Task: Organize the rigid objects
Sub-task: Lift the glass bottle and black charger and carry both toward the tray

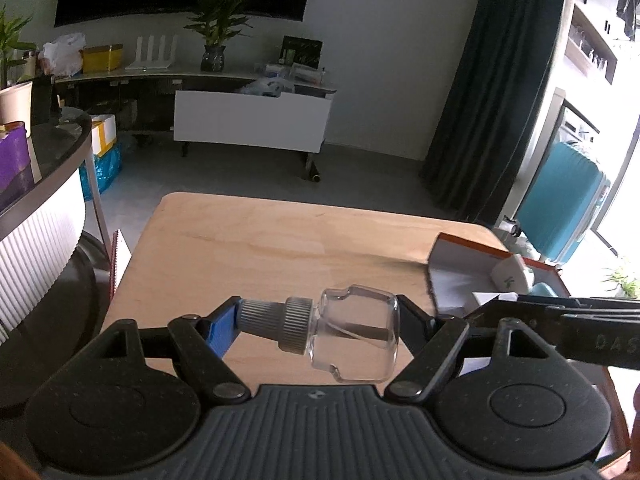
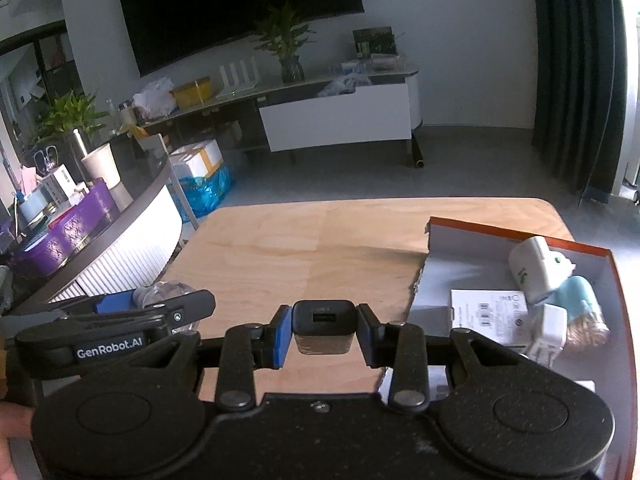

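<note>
My left gripper (image 1: 320,322) is shut on a clear glass bottle (image 1: 352,334) with a grey ribbed cap, held sideways above the wooden table (image 1: 260,248). My right gripper (image 2: 323,330) is shut on a black USB charger cube (image 2: 323,324), held above the table just left of the box. An open orange-rimmed cardboard box (image 2: 440,272) sits at the table's right; it also shows in the left wrist view (image 1: 456,256). It holds a white adapter (image 2: 532,270), a white plug (image 2: 550,330), a teal cylinder (image 2: 580,294) and a white card (image 2: 486,310).
A curved grey counter (image 2: 120,216) with a purple box (image 2: 60,240) and a paper cup (image 2: 102,166) stands left of the table. A TV console (image 2: 336,116) with plants is across the floor. A teal suitcase (image 1: 560,208) stands right, by a dark curtain (image 1: 488,92).
</note>
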The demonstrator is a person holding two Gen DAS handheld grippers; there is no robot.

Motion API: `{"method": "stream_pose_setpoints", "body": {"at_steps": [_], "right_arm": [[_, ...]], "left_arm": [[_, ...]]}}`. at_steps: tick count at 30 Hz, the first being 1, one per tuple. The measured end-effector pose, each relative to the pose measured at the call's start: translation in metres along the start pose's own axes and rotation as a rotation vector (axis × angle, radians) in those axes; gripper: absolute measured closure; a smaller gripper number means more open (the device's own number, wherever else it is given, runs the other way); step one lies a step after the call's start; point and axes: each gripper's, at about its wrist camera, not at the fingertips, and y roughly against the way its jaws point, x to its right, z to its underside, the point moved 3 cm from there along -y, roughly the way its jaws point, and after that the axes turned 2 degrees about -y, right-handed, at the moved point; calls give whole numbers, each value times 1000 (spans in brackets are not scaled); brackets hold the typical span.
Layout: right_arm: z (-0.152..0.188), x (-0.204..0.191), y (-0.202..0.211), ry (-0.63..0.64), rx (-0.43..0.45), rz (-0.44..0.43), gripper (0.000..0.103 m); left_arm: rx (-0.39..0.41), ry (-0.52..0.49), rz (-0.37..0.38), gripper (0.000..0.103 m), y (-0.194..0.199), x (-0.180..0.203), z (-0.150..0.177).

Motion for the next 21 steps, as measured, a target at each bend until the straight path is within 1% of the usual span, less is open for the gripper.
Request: {"method": "stream_pose_setpoints", "body": {"at_steps": [10,21], "right_arm": [[9,2,34,8,38,23,60],[12,4,58,1,73,34,60]], "left_arm": [[7,-20,7,22,15,16,4],[14,-42,20,22,25,32,6]]}}
